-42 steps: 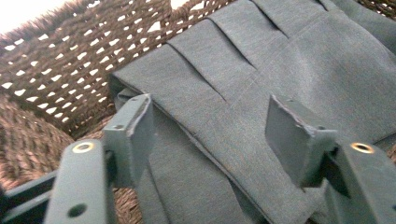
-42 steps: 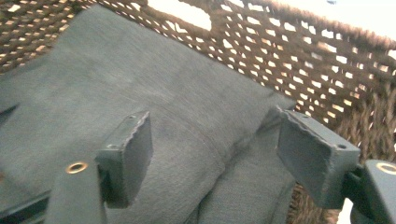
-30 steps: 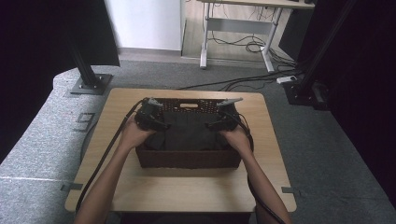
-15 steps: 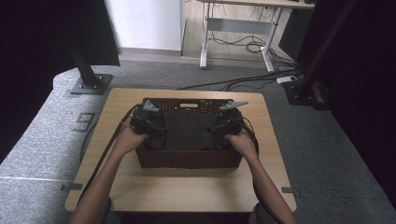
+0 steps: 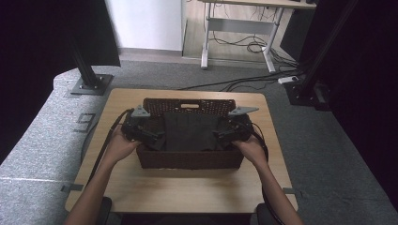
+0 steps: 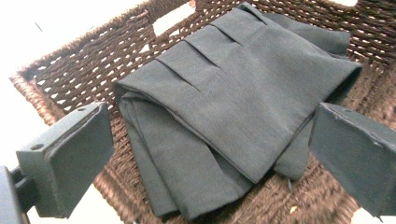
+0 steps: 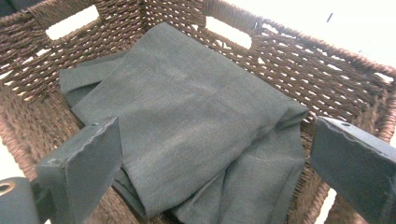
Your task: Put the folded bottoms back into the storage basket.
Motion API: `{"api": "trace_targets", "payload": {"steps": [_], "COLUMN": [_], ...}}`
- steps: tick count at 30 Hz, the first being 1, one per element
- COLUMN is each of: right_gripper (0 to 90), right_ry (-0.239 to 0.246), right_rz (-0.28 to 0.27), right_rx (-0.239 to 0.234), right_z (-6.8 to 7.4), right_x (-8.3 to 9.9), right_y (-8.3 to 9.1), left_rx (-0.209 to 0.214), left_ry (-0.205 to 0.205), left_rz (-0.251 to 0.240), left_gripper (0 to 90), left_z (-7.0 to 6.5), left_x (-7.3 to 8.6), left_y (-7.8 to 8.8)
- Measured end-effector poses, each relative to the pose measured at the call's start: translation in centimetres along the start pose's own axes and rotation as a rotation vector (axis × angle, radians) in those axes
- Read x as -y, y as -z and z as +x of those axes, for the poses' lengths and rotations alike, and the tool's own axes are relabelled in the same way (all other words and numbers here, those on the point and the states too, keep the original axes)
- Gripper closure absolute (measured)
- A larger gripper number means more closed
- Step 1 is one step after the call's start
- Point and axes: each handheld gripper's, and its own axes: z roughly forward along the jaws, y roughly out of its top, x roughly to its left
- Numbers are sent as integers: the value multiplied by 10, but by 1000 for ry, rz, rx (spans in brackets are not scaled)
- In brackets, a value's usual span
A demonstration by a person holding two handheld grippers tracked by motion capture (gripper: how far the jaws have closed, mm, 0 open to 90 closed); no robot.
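hovering my left hand-held gripper over the wicker basket's left end, jaws spread wide and empty; folded dark cloth lies inside, possibly trousers; my right hand-held gripper at the right end, equally released, on the bench.

table: light wood, standing on grey carpet
on table: dark brown wicker basket, near the middle
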Motion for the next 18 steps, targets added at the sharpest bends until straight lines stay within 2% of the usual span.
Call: {"api": "trace_targets", "payload": {"steps": [13, 18], "right_gripper": [0, 0], "right_ry": [17, 25], "right_rz": [-25, -33], "right_rx": [26, 36], "right_z": [5, 5], "right_x": [18, 26], "right_y": [31, 44], "left_rx": [5, 2], "left_ry": [1, -2], "left_rz": [-25, -35], "left_gripper": [1, 2], "left_z": [-8, -12], "left_x": [21, 34], "left_y": [27, 39]}}
